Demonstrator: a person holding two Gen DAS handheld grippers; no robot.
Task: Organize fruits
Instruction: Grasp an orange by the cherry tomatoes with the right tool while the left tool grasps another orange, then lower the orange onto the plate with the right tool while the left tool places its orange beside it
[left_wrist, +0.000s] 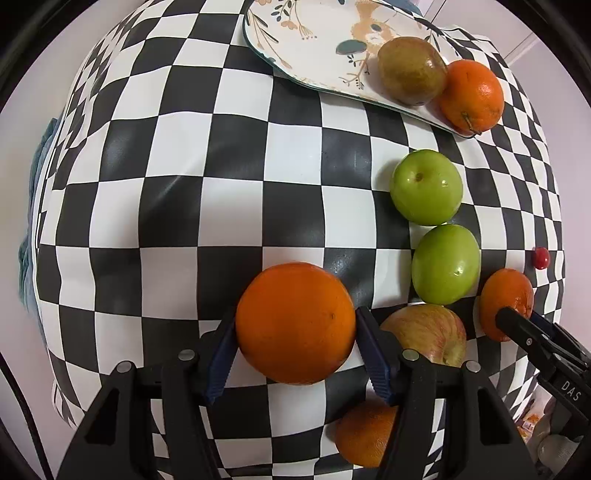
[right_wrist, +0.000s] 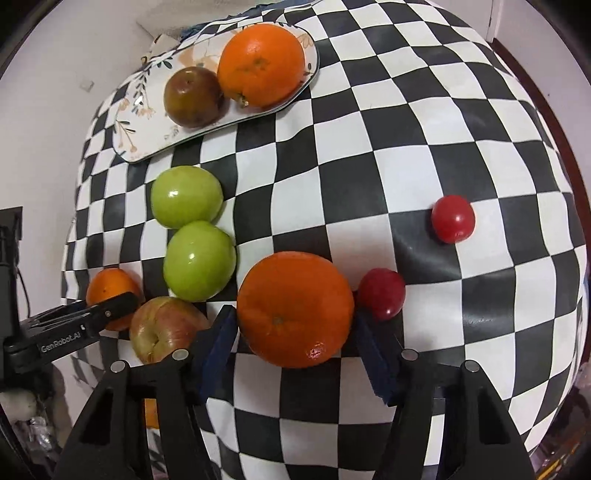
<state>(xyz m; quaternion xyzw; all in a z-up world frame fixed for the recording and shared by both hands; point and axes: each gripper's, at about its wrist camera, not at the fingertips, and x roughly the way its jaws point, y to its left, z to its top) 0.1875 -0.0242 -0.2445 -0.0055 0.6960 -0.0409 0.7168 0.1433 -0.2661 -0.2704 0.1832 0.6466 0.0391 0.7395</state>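
My left gripper is shut on an orange just above the checkered table. My right gripper is shut on another orange. The floral plate at the far side holds a brownish fruit and an orange; it also shows in the right wrist view. Two green apples lie on the cloth, with a red-yellow apple near them. Two red fruits lie to the right.
The table has a black and white checkered cloth. Another orange lies under the left gripper's right finger. A bluish cloth hangs at the left table edge. A dark wooden edge runs along the right.
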